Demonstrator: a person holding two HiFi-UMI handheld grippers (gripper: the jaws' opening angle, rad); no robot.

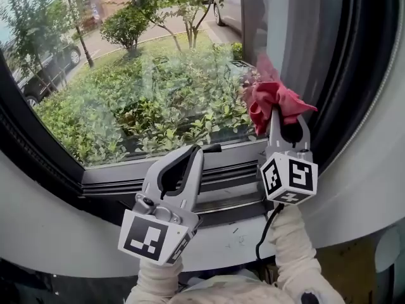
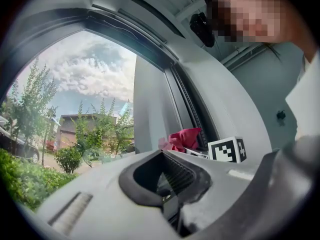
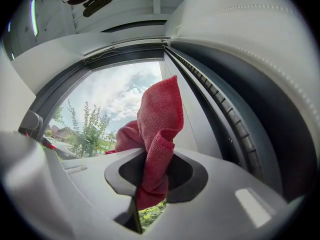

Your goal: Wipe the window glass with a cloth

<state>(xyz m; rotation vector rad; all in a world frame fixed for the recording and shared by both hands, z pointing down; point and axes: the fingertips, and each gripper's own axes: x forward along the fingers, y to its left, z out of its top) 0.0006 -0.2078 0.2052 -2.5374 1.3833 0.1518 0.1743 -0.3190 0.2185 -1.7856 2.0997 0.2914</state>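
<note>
Window glass [image 1: 139,75] takes the upper part of the head view. Through it are seen green bushes [image 1: 126,122], trees [image 1: 183,5] and a dark car [image 1: 50,68] outside. Around the pane runs a dark frame [image 1: 28,144], and below it is a grey sill w/ tracks [image 1: 221,176].

L tool [image 1: 198,152] is low at centre, in front of the sill, tips pointing to the bottom edge of the pane. Its jaws are pressed together w/ nothing btw. them.

R tool [image 1: 276,114] stands more upright at the right side of the pane, near the frame. Its jaws are clenched on a red cloth [image 1: 273,99], which sticks out above the tips in a loose bunch. The cloth is at the lower right corner of the glass, w/ a pale reflection above it. If it really touches the glass, I cannot tell.

One marker cube [image 1: 290,179] sits on the R tool and a second cube [image 1: 152,236] on the L tool. A thin black cable [image 1: 264,236] hangs under the R one.
</note>
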